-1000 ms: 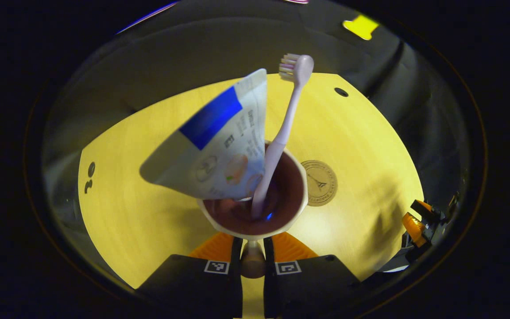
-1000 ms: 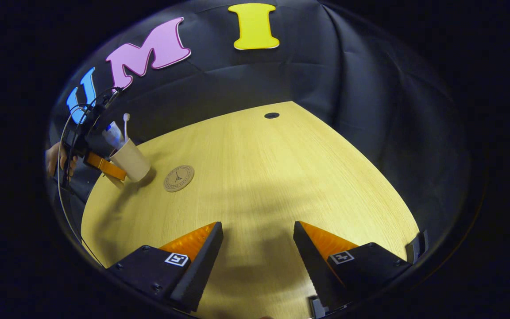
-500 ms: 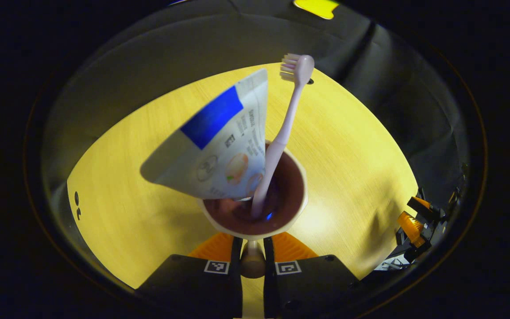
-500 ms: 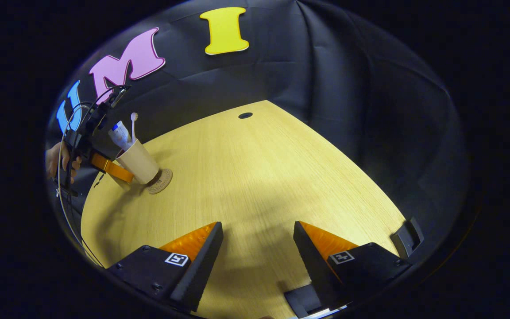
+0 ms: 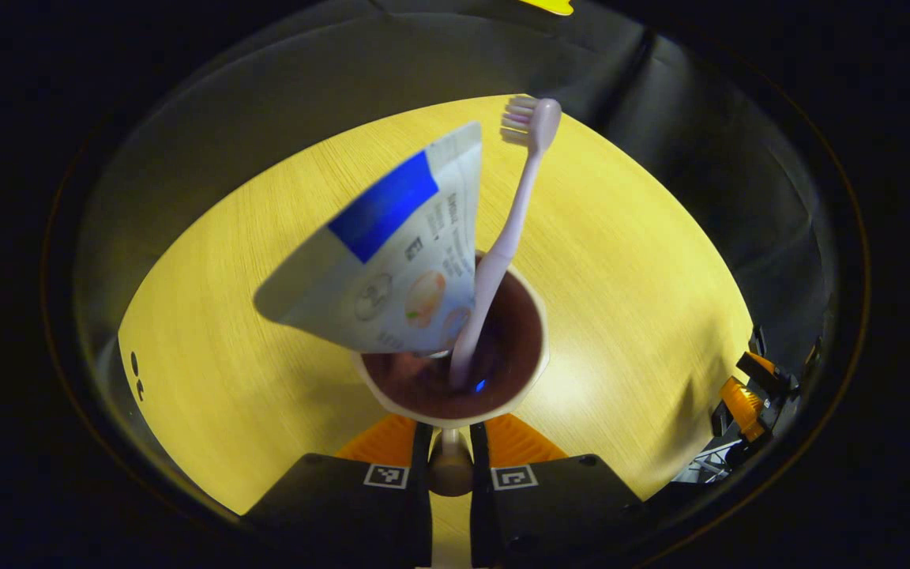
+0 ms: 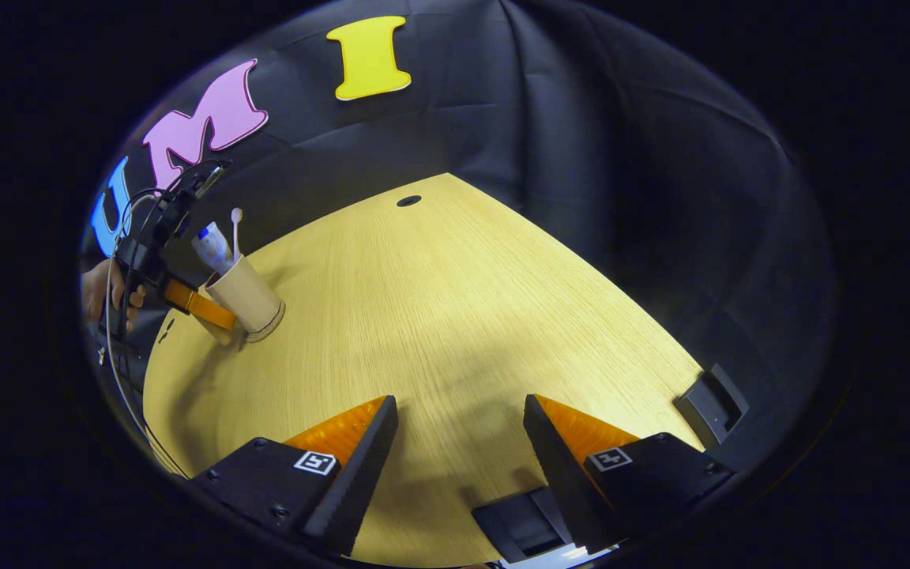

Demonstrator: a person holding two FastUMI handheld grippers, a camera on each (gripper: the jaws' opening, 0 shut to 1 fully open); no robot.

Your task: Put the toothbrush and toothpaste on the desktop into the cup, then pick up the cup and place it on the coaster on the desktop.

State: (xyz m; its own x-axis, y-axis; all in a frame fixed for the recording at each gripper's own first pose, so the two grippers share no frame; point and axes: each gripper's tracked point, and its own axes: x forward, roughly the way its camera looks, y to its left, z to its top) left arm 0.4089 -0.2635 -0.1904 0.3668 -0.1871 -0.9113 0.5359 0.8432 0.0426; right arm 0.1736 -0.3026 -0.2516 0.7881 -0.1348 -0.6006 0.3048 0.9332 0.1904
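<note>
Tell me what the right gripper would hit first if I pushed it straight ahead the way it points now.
Most likely the bare desktop: the right gripper is open and angled down at it, nothing between its fingers. The cup, held by the left gripper, sits well off to the side. Depth is hard to judge.

My left gripper view looks steeply down, close over the beige paper cup (image 5: 455,371); my right gripper view sees that cup (image 6: 246,296) from afar across the shared yellow wooden desktop (image 6: 455,316).

Beige cup (image 6: 248,296) with brown inside, pale pink toothbrush (image 5: 502,245), white toothpaste (image 5: 392,261) with blue band, wood-grain desktop (image 6: 439,316)
</note>
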